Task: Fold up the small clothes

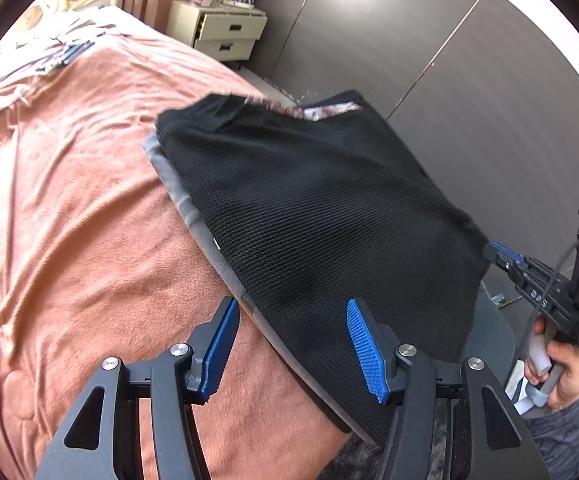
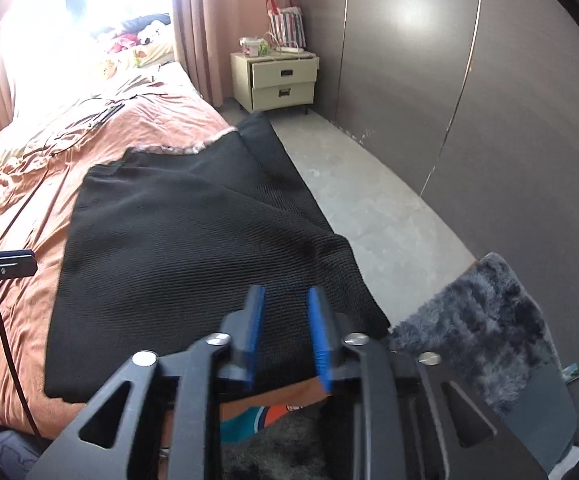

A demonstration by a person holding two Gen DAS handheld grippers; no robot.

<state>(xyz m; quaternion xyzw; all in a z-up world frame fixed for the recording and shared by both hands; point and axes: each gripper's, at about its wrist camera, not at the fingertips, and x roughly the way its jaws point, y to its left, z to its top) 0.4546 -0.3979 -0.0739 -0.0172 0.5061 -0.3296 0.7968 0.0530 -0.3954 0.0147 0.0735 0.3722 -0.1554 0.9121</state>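
Left gripper (image 1: 293,336): jaws spread wide, nothing between the pads. Right gripper (image 2: 285,336): jaws partly parted, gripping nothing; held at the handle by right hand (image 1: 561,368).

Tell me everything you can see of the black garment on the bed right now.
The black garment is a ribbed knit piece spread mostly flat on the salmon blanket along the bed's floor-side edge. A grey layer shows along one side in the left wrist view, and a pinkish fuzzy trim at the far end. A soft ridge runs across it. The left tongs and right tongs both stand open over its near edge; neither grips it.
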